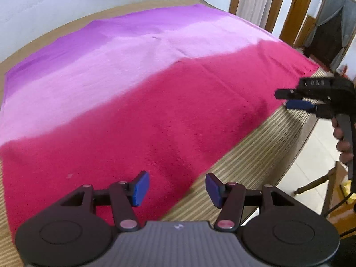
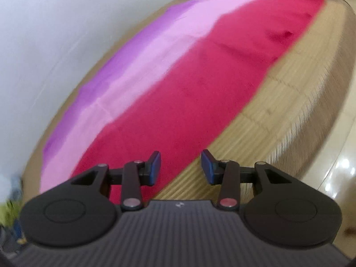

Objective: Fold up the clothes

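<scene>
A large cloth (image 1: 155, 111) banded in purple, pale pink and crimson lies spread flat on a woven straw mat (image 1: 255, 151). My left gripper (image 1: 176, 188) hovers over the crimson band at its near edge, open, with nothing between its blue pads. At the right of the left wrist view, a hand holds my right gripper (image 1: 282, 99) by the cloth's near right edge, fingers apart. In its own view the right gripper (image 2: 180, 166) is open and empty above the line where the cloth (image 2: 178, 77) meets the mat (image 2: 278, 111). That view is motion-blurred.
A pale wall runs behind the mat-covered surface. Wooden door frames and a curtain (image 1: 255, 0) stand at the back right. A wooden furniture leg (image 1: 316, 183) and glossy floor tiles (image 2: 333, 166) lie beyond the mat's right edge.
</scene>
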The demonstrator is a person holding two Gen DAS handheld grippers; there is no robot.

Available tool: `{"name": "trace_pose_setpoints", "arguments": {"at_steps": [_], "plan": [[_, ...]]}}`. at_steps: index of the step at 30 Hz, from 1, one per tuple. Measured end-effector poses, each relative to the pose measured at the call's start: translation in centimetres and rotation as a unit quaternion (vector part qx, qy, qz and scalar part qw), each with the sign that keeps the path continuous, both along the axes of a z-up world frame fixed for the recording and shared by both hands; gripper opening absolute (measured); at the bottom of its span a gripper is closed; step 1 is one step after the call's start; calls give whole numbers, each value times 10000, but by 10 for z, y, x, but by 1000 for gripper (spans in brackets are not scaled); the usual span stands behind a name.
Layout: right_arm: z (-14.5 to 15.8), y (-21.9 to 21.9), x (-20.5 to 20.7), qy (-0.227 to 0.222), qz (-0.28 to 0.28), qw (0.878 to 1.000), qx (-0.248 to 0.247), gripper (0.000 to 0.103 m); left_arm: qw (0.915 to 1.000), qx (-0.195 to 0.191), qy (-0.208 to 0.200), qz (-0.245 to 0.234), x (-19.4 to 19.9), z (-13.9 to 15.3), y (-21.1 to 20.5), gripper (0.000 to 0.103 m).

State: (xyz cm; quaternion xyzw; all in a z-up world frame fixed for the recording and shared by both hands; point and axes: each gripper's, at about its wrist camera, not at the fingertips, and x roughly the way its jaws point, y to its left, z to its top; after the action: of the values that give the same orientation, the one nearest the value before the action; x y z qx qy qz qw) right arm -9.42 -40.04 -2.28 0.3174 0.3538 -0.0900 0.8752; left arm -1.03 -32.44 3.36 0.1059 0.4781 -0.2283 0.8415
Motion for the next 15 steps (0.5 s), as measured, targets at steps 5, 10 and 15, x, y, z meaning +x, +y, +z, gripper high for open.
{"name": "trace_pose_setpoints", "arguments": {"at_steps": [5, 10, 15], "plan": [[3, 11, 14, -49, 433, 9978, -489, 43, 9994, 301, 26, 181, 3, -10, -26, 60], [2, 17, 25, -37, 516, 9938, -982, 8, 9994, 354, 7, 58, 2, -6, -33, 21], [9, 0, 5, 148, 248, 9961, -837, 3, 9996, 142, 222, -109, -9, 0, -26, 8]]}}
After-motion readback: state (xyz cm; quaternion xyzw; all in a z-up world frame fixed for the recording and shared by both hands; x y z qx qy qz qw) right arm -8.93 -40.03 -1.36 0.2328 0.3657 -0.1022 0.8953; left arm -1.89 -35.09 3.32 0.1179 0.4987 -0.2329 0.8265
